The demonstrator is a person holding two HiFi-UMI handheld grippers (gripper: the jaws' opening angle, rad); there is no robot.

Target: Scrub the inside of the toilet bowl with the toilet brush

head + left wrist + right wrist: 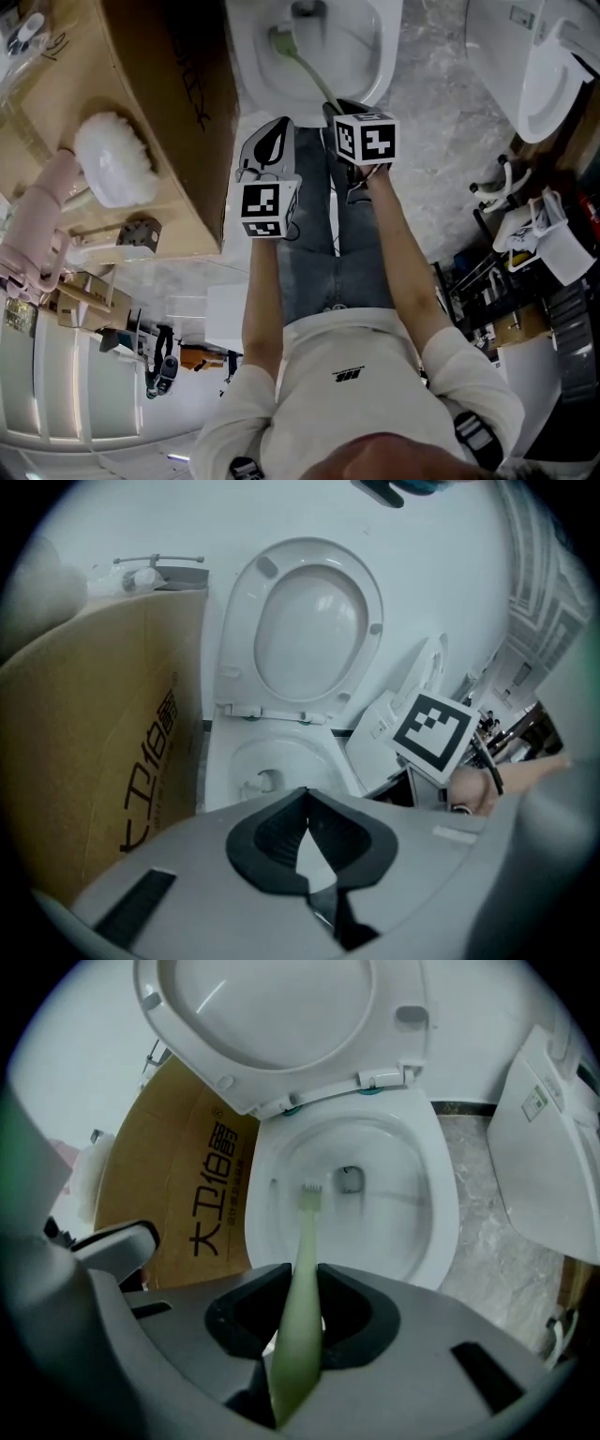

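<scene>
The white toilet bowl stands open at the top of the head view, its seat and lid raised. A pale green toilet brush reaches into the bowl, and its small head rests low on the inner wall left of the drain. My right gripper is shut on the brush handle just in front of the rim. Beside it on the left, my left gripper hovers in front of the bowl; its jaws are shut with nothing between them.
A large brown cardboard box stands tight against the toilet's left side, with a white fluffy item on it. Another white toilet piece stands at the right on the marble floor. The person's legs are directly below the grippers.
</scene>
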